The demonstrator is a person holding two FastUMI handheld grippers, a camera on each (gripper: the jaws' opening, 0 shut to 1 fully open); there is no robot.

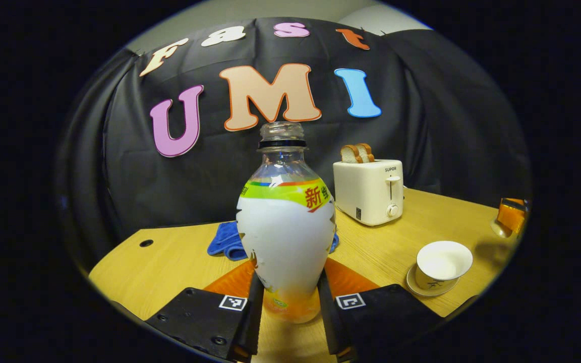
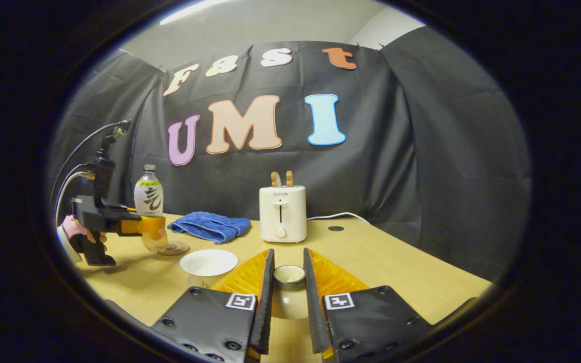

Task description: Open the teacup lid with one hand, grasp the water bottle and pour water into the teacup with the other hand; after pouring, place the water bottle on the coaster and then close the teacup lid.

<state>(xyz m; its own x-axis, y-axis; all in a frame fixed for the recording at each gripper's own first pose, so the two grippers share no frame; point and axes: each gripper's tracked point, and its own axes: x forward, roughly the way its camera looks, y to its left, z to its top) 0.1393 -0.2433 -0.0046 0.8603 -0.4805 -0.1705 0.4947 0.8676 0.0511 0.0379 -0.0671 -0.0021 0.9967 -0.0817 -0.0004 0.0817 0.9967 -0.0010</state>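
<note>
One water bottle (image 1: 285, 237) clamped in left gripper (image 1: 286, 302) jaws; one lid (image 2: 289, 275) pinched by right gripper (image 2: 288, 312); one open teacup (image 2: 208, 266), one coaster (image 2: 173, 247), one toaster (image 2: 282, 213).

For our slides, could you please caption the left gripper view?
Left gripper clamps the uncapped water bottle upright, with the open teacup to one side and a toaster behind.
</note>
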